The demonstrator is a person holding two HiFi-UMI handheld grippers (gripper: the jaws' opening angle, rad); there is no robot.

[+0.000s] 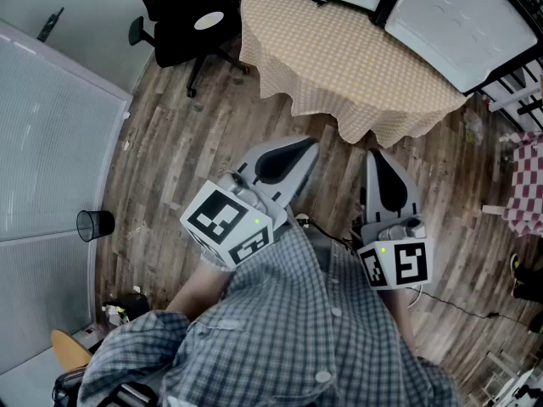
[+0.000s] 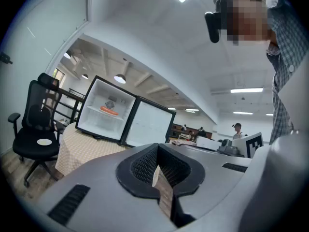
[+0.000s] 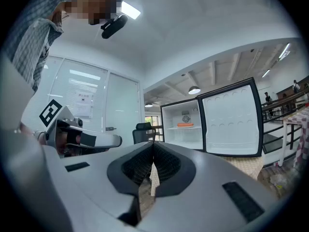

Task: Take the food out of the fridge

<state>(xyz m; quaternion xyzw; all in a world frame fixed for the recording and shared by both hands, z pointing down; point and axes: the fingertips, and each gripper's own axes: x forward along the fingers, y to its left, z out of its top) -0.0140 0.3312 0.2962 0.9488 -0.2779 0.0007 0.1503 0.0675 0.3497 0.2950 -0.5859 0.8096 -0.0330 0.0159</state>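
A small white fridge (image 2: 104, 114) stands open on a table with a checked cloth (image 1: 339, 58). An orange piece of food (image 2: 109, 111) lies on its upper shelf, also visible as the orange food (image 3: 185, 124) in the right gripper view. Its door (image 3: 231, 120) hangs wide open to the right. Both grippers are held close to the person's plaid shirt, well short of the table, pointing level at the fridge. My left gripper (image 1: 301, 151) is shut with nothing in it, its pads meeting (image 2: 157, 170). My right gripper (image 1: 379, 155) is shut and empty too (image 3: 153, 166).
A black office chair (image 1: 191, 19) stands left of the table on the wooden floor. A black mesh bin (image 1: 95, 224) sits by the glass wall at left. A white rack (image 1: 522, 91) and a red checked cloth (image 1: 528, 185) are at the right. People stand far behind (image 2: 236, 129).
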